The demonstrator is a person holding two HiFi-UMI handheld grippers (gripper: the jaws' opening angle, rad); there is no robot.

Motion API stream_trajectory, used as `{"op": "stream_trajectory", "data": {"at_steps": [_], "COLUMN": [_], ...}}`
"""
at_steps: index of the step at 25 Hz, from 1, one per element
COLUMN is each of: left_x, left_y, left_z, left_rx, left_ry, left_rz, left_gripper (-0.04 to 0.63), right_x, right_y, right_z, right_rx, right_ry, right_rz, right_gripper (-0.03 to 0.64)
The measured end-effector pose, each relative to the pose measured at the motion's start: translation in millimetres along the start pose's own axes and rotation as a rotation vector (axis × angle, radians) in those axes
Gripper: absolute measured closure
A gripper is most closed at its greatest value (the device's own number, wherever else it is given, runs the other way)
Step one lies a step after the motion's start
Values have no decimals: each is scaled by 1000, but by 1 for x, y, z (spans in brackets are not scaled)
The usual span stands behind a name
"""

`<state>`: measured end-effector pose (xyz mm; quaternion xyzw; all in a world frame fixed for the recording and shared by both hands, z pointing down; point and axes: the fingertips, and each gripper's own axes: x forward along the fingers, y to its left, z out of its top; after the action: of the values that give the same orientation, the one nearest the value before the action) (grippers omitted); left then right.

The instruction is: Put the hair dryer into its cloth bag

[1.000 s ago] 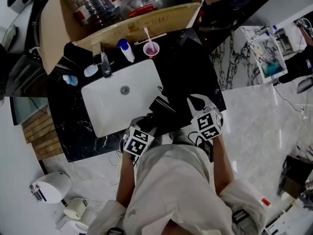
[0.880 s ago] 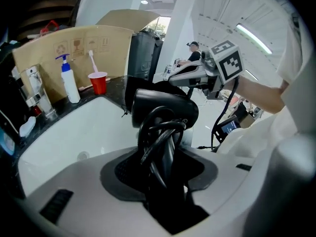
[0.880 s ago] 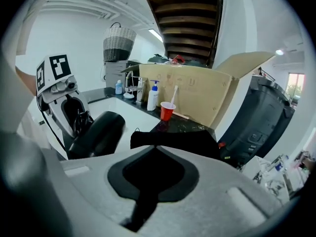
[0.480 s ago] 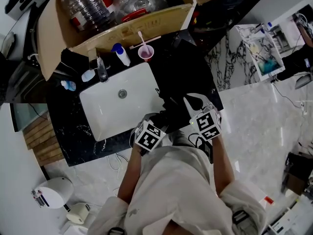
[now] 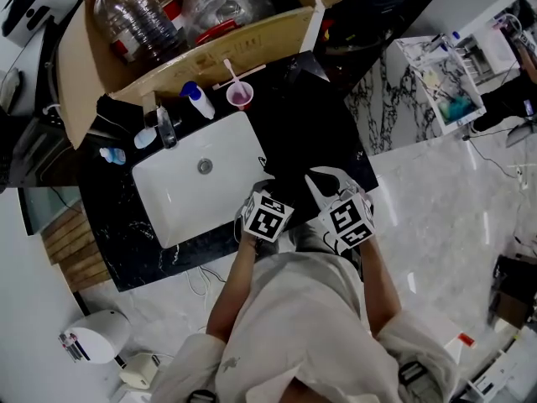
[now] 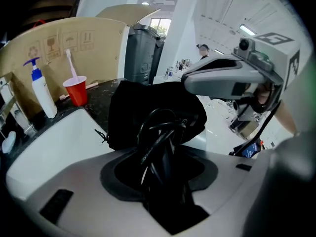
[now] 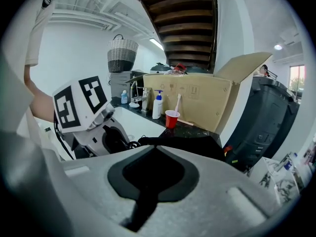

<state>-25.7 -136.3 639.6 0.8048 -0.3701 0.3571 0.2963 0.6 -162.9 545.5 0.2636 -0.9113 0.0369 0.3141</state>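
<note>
The black hair dryer (image 6: 165, 172) with its coiled cord (image 6: 159, 127) sits between the jaws of my left gripper (image 5: 270, 193), which is shut on it. Just ahead of it lies the black cloth bag (image 6: 148, 105), bunched on the dark counter beside the sink. My right gripper (image 5: 324, 180) is close to the right of the left one, and in the right gripper view its jaws look shut on the bag's near edge (image 7: 185, 138). The left gripper's marker cube (image 7: 79, 102) shows at the left of that view. Against the black counter, the head view hides the bag's outline.
A white sink (image 5: 201, 175) fills the counter's left half, with a tap (image 5: 165, 126) behind it. A red cup with a toothbrush (image 5: 239, 96) and a pump bottle (image 5: 199, 101) stand at the back, before an open cardboard box (image 5: 210, 49). The counter edge (image 5: 369, 162) drops to marble floor.
My left gripper has carried the hair dryer to the right, from over the sink's front corner to close beside the right gripper and the bag. The right gripper has hardly moved.
</note>
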Motion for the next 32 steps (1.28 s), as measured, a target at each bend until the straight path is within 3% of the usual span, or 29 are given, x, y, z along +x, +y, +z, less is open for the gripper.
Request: {"op": "stream_trajectory", "data": {"at_steps": [6, 17, 21, 24, 32], "left_x": [22, 51, 52, 52, 28], "left_y": [9, 10, 7, 1, 2], "left_z": [18, 29, 29, 28, 24], "left_rx": [-38, -44, -13, 13, 69], "left_ry": [-37, -82, -81, -79, -101], "left_rz": [53, 79, 60, 41, 76], "left_gripper": [402, 396, 384, 324, 301], "right_x": [0, 0, 0, 0, -2], "right_y": [9, 10, 9, 8, 7], "right_z": [-4, -15, -14, -14, -17], "right_rx": [17, 59, 55, 57, 71], "right_ry": [-9, -5, -14, -16, 1], "right_rz": [43, 76, 70, 62, 44], "right_gripper": [606, 606, 606, 606, 606]}}
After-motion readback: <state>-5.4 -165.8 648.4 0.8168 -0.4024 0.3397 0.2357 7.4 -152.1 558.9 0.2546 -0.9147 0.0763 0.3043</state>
